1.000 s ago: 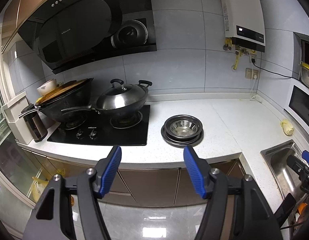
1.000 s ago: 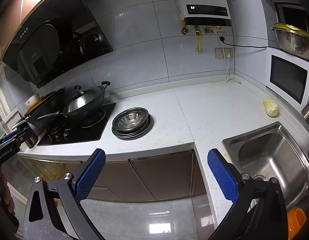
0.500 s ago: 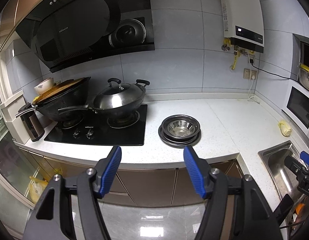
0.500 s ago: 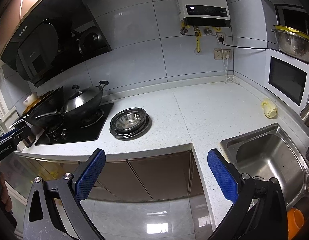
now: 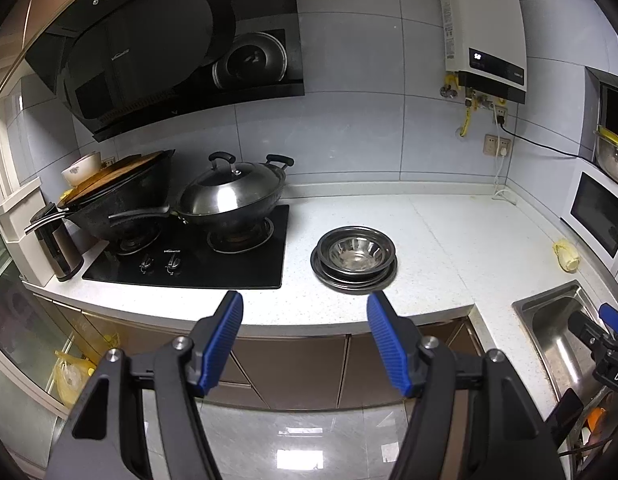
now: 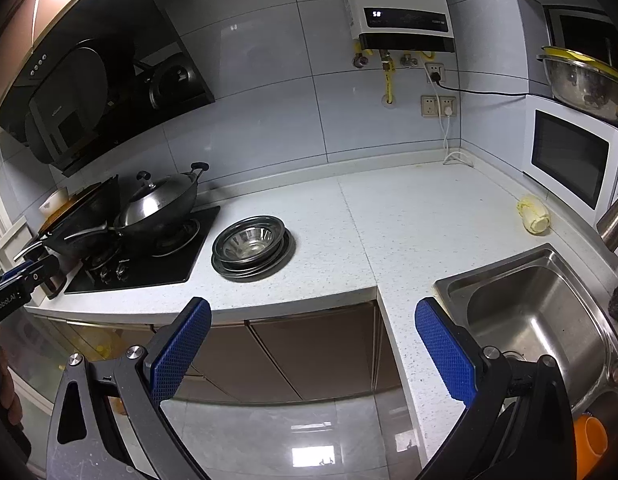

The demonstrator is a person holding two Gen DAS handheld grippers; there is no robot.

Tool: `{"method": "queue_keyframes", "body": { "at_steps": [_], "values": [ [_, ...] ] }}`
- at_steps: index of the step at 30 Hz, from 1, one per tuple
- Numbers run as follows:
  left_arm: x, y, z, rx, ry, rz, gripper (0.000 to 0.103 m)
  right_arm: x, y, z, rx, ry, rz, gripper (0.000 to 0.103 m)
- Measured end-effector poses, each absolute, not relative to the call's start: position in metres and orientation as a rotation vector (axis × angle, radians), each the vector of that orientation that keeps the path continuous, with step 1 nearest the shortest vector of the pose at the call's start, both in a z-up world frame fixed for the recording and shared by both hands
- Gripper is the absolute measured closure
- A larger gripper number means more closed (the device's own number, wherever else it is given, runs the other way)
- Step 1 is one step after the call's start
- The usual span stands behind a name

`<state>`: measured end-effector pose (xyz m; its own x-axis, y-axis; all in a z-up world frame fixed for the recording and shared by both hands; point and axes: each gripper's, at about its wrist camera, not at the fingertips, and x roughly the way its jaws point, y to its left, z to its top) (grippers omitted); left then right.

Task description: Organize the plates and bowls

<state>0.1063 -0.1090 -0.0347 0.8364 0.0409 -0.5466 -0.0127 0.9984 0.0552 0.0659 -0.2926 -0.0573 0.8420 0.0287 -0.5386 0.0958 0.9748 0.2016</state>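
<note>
Kitchen scene viewed along both grippers. The stack of steel plates and bowls (image 5: 353,257) sits on the white tabletop (image 5: 437,236), just beside the black hob (image 5: 213,256) and well apart from the sink (image 6: 533,312); a bowl is nested on top of the plates. Left gripper (image 5: 305,340) and right gripper (image 6: 313,344) both hang in front of the tabletop edge, above the floor, fingers spread wide and grasping nothing. The dishes appear already gathered into one pile, so the step in hand is judged to be either the start of an approach or the close of the task. Any next move on the stack calls for reaching forward over the edge and closing on a thin, slippery rim
</note>
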Motion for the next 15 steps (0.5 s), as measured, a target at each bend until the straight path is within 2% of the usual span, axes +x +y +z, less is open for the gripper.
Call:
{"method": "queue_keyframes", "body": {
  "at_steps": [15],
  "values": [
    [0.1109,-0.1061,-0.0375,0.050,0.586,0.037,0.040,0.0692,-0.2919,-0.0587,0.210,0.572,-0.039,0.003]
  ]
}}
